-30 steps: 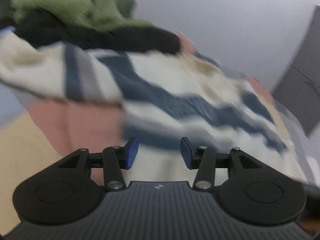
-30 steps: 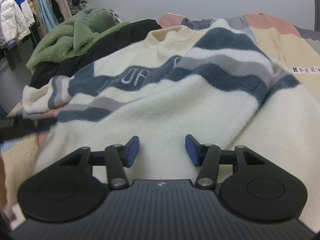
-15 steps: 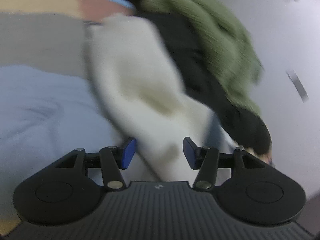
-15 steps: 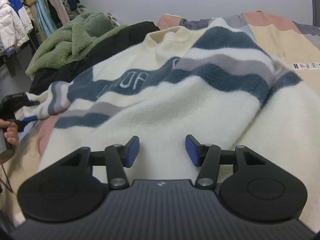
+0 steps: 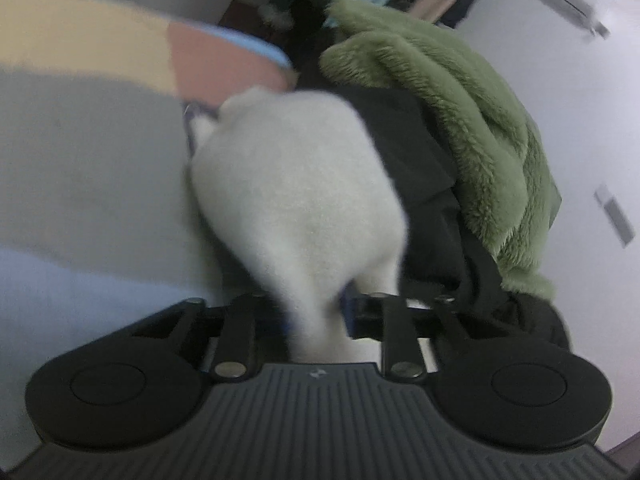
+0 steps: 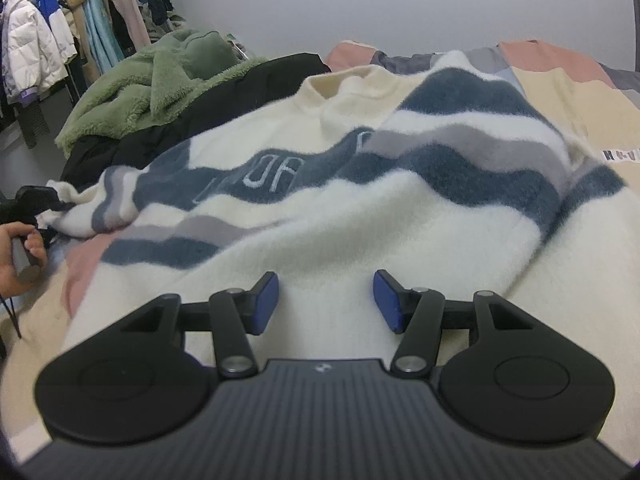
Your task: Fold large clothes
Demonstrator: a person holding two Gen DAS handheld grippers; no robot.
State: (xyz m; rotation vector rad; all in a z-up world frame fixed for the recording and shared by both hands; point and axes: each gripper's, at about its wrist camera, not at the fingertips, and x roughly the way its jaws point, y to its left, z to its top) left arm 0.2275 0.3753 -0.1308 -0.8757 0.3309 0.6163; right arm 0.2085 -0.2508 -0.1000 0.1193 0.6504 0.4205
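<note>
1. In the left wrist view, my left hand-held gripper (image 5: 316, 320) has the fluffy cream sleeve (image 5: 296, 196) of the sweater between its jaws, which are closing on it; the soft cloth bulges ahead in a rounded, blurred lump and hides both pads.
2. Right of the sleeve lies one smooth black garment (image 5: 420, 168), and over it one shaggy green fleece (image 5: 460, 112), deep-piled and rumpled.
3. Left of the sleeve is the bed's patchwork cover (image 5: 80, 140) in flat blocks of grey, tan, pink and pale blue.
4. In the right wrist view, my right hand-held gripper (image 6: 326, 300) stands about half open with nothing gripped; its two blue pads (image 6: 264, 302) hover over the sweater's plain cream lower part.
5. The sweater (image 6: 360, 184) lies spread on the bed, plushy, with wavy navy and grey bands and pale letters on one navy band; its ribbed cream collar points away from me.
6. Far left, my left hand (image 6: 16, 256) holds the other tool at the sleeve end.
7. Behind, the green fleece and black garment are piled together; several clothes (image 6: 52, 28) hang on a rail.
</note>
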